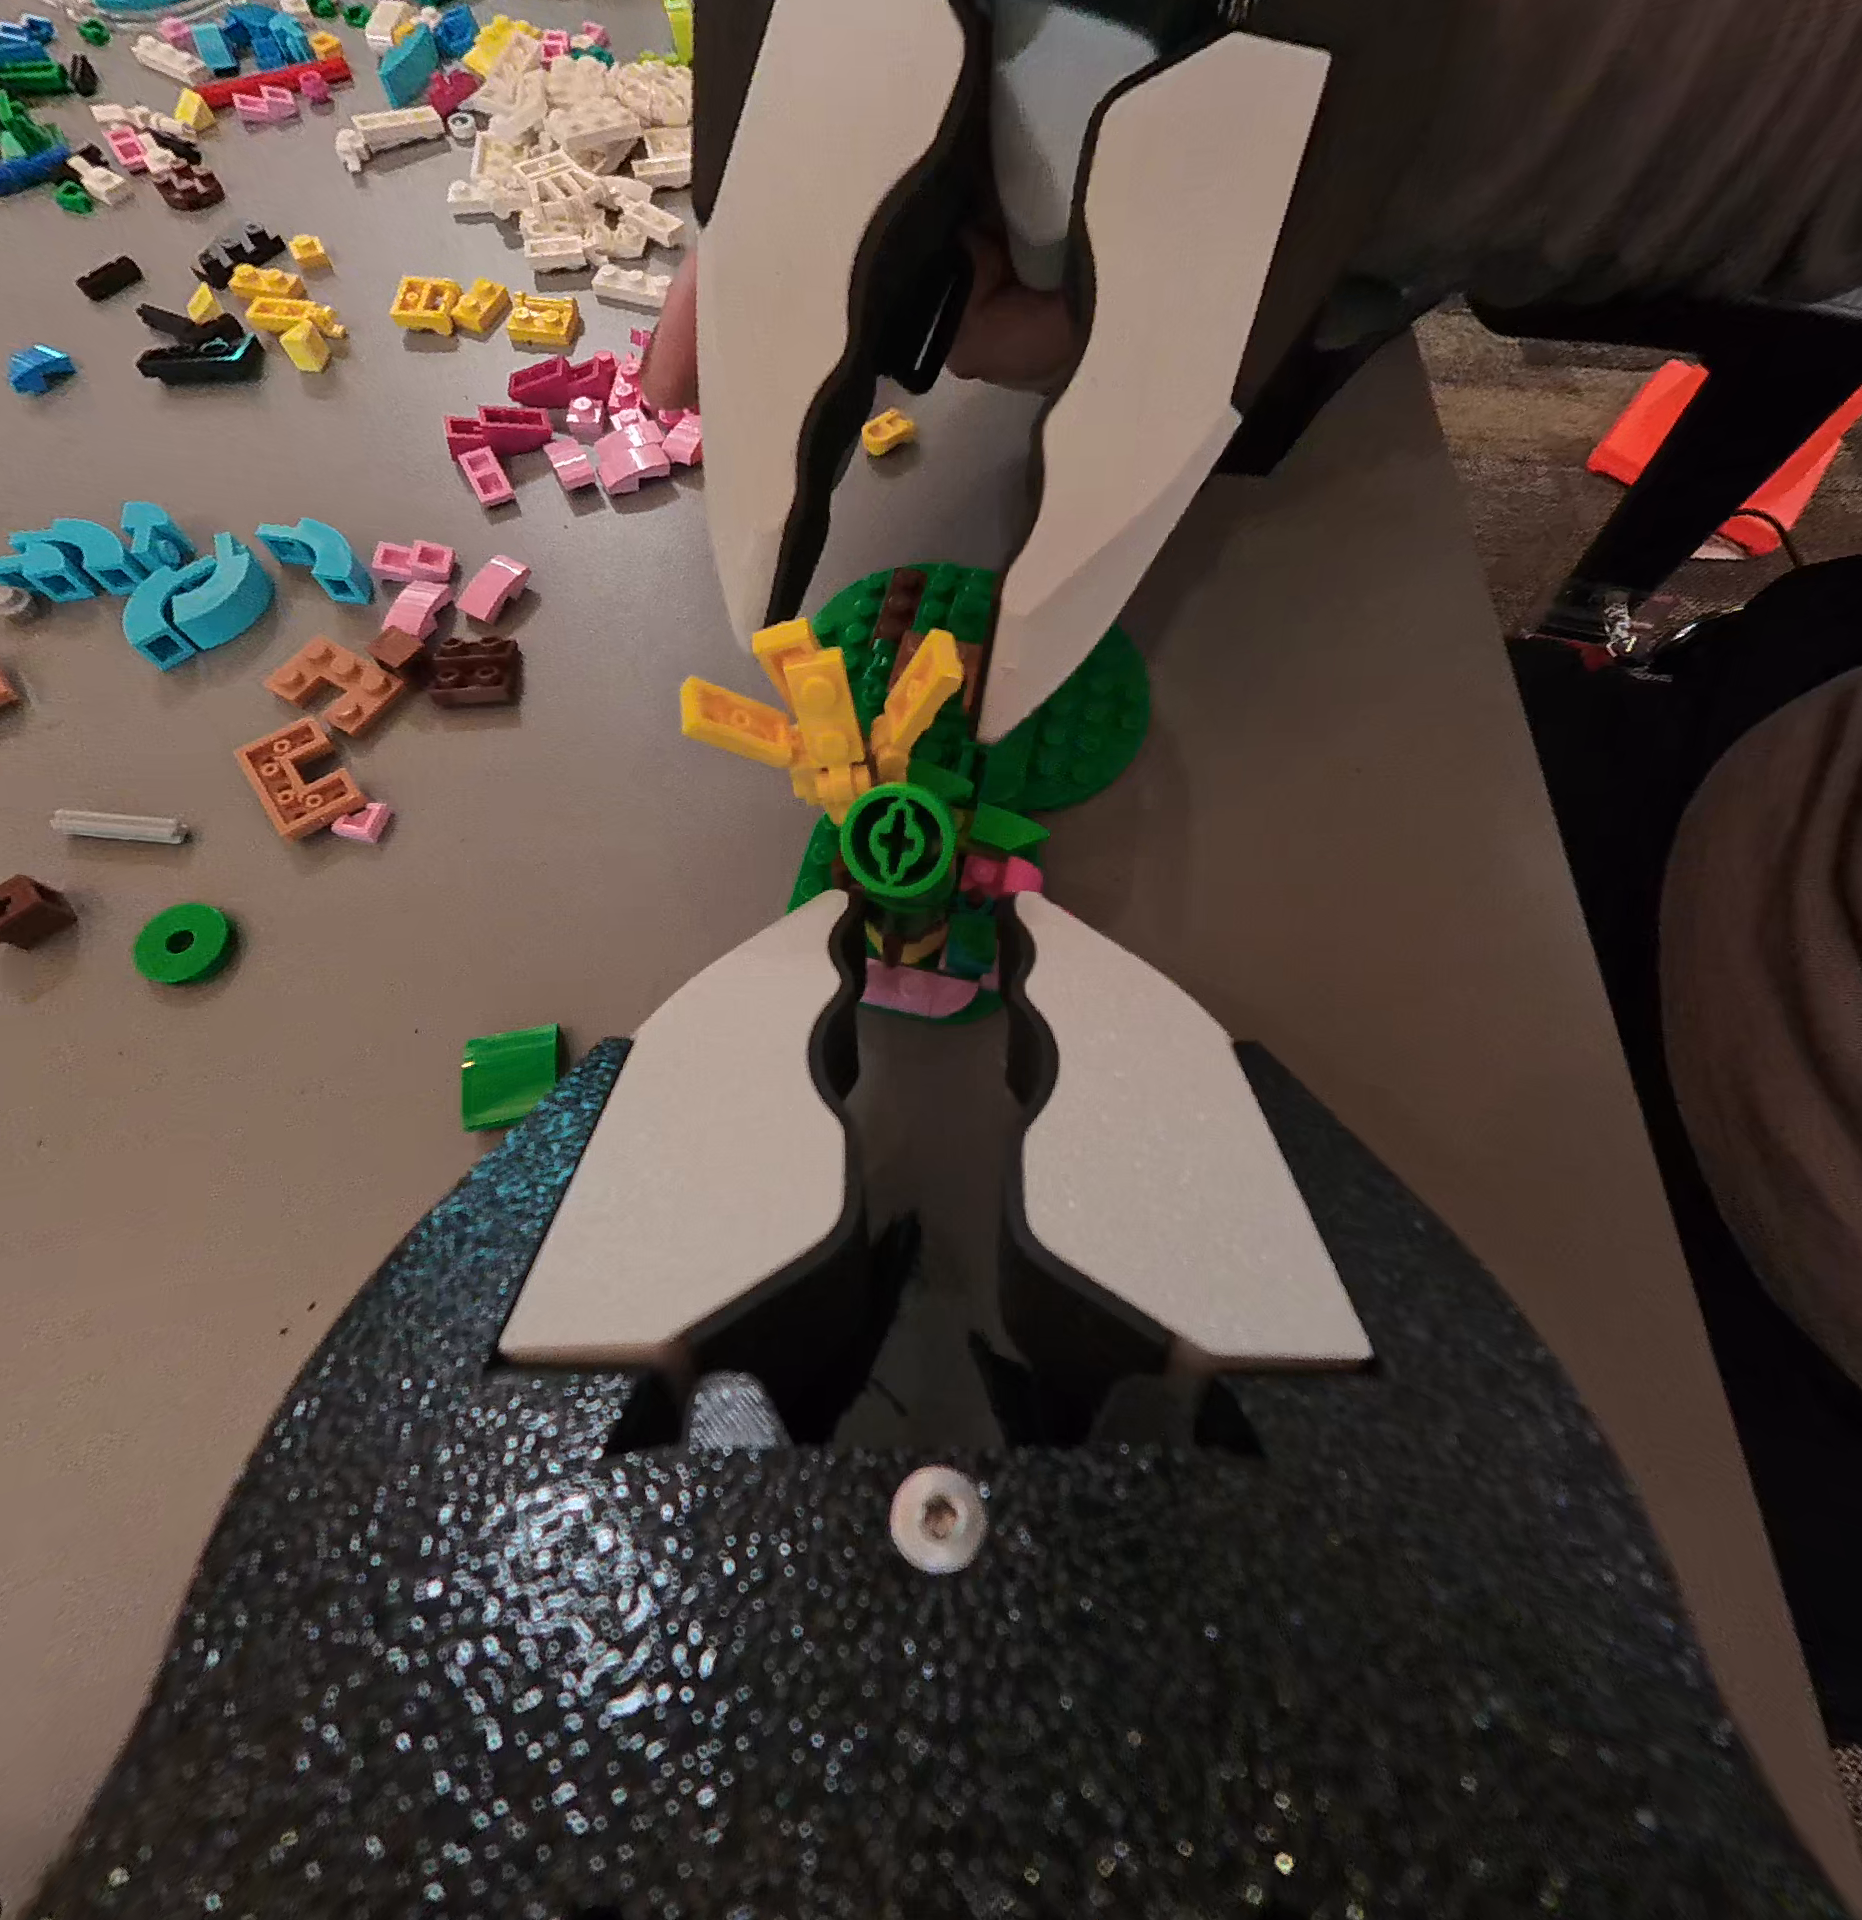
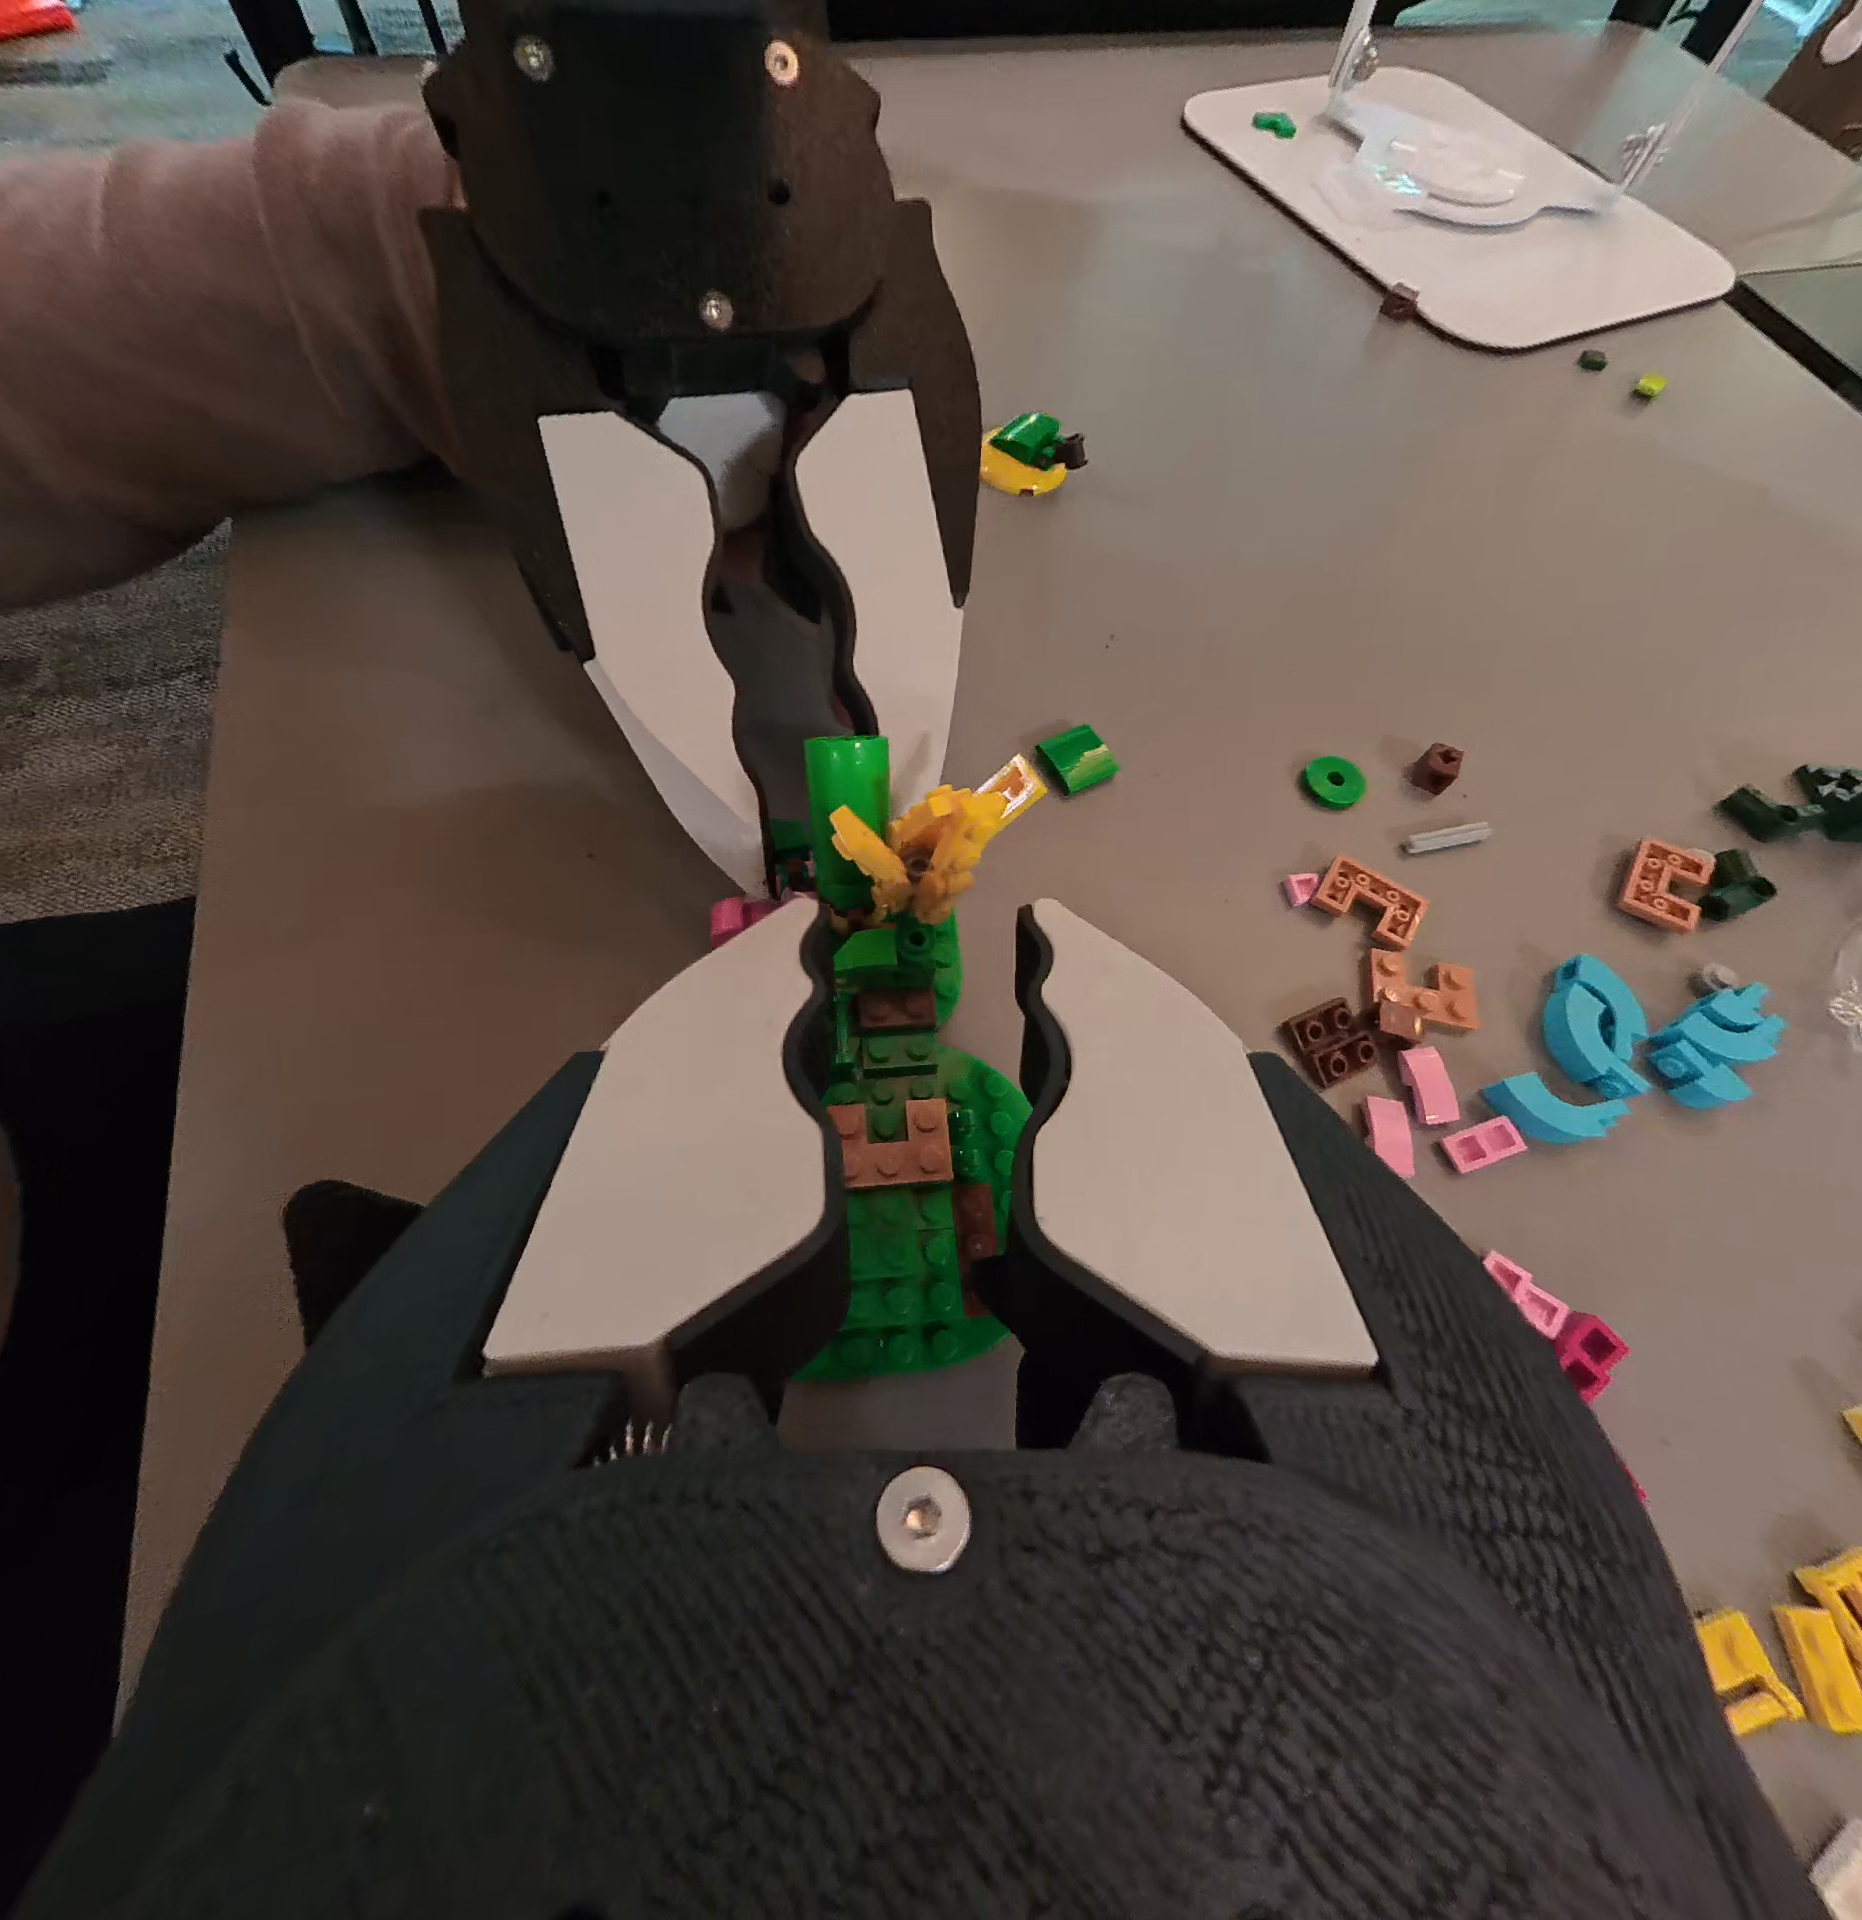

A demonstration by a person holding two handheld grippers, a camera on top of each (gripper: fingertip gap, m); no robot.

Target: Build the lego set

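The lego model stands on a green lobed base plate (image 1: 1083, 717) (image 2: 906, 1309) near the table edge. It has brown bricks along the plate, an upright green column (image 1: 899, 842) (image 2: 847, 800) and yellow petals (image 1: 823, 707) (image 2: 937, 831). My left gripper (image 1: 927, 904) (image 2: 849, 831) comes in from the far side of the right wrist view and is closed around the column's lower part. My right gripper (image 2: 922, 914) (image 1: 875, 675) faces it from the opposite side. Its jaws stand apart over the plate, straddling the brown and green brick ridge, and one fingertip is clear of the model.
Loose bricks lie in colour groups: light blue curves (image 1: 179, 592), a white pile (image 1: 594, 135), yellow (image 1: 480, 307), pink (image 1: 594, 436), a green ring (image 1: 184, 942), a green curved piece (image 1: 511, 1075). The table edge (image 1: 1529, 727) is close by. A white board with a clear stand (image 2: 1457, 197) sits far back. The tips of both grippers are at nearly the same place.
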